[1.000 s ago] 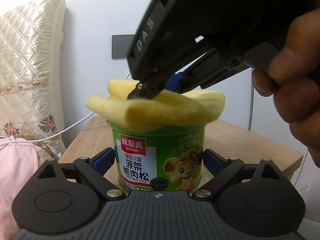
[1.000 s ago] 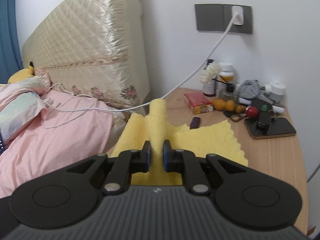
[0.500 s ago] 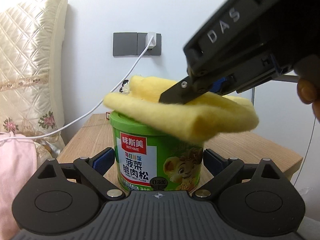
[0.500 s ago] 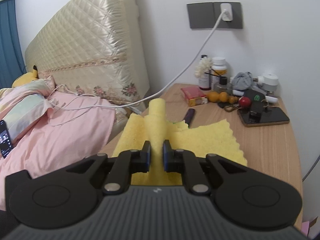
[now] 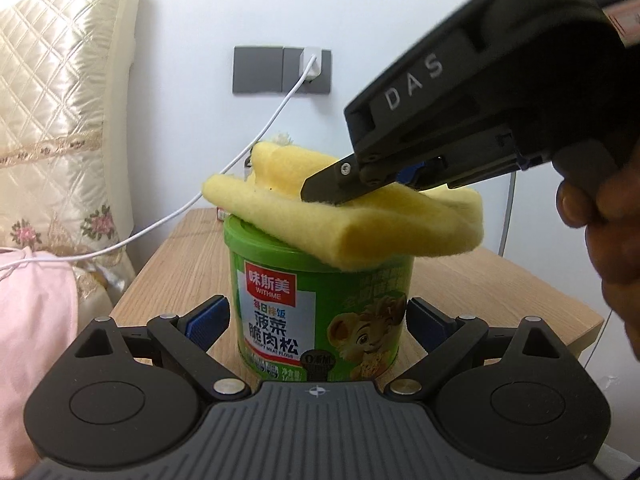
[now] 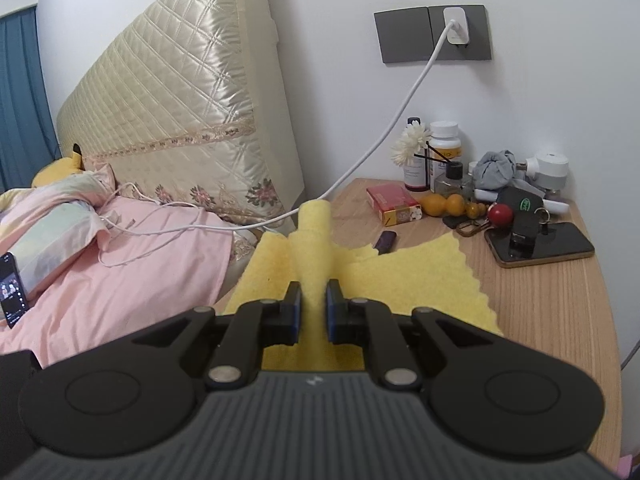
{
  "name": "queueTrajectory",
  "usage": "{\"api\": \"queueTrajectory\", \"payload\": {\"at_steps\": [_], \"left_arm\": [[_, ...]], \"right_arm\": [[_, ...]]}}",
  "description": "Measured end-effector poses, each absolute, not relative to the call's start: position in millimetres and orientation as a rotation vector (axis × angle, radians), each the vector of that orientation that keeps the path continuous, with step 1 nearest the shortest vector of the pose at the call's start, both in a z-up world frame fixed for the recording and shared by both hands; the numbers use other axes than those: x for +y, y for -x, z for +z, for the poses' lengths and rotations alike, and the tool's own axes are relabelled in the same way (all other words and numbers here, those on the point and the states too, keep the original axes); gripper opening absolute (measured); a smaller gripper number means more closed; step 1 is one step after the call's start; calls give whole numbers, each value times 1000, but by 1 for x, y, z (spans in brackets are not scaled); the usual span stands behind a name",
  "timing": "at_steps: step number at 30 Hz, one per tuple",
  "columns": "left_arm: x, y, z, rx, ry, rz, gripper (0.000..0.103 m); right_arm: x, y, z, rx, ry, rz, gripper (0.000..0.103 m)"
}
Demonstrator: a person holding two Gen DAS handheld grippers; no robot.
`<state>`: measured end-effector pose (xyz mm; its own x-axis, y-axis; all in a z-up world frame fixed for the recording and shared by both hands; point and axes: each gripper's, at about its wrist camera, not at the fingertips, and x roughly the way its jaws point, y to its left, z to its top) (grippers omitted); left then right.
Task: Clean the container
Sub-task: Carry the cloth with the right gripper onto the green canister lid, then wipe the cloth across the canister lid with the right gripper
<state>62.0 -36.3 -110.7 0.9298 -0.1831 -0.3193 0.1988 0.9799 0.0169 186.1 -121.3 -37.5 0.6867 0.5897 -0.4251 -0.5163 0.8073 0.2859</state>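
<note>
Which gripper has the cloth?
The right gripper: shut on a fold of the yellow cloth. The left gripper brackets the green can.

Cloth slides rightward across the can's top

In the left wrist view, the right gripper (image 5: 320,190) and the folded yellow cloth (image 5: 360,228) it pinches now sit further right than a second ago. The cloth overhangs the right side of the green can (image 5: 320,300), whose left rim is now bare, and the wall socket (image 5: 282,70) behind has come clear.
</note>
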Motion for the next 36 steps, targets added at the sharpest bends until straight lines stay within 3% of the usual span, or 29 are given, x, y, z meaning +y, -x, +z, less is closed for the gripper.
{"api": "queueTrajectory", "payload": {"at_steps": [36], "left_arm": [[-76,46,-56,414,-37,-110,97]], "right_arm": [[-127,-189,-40,527,-208,642,13]]}}
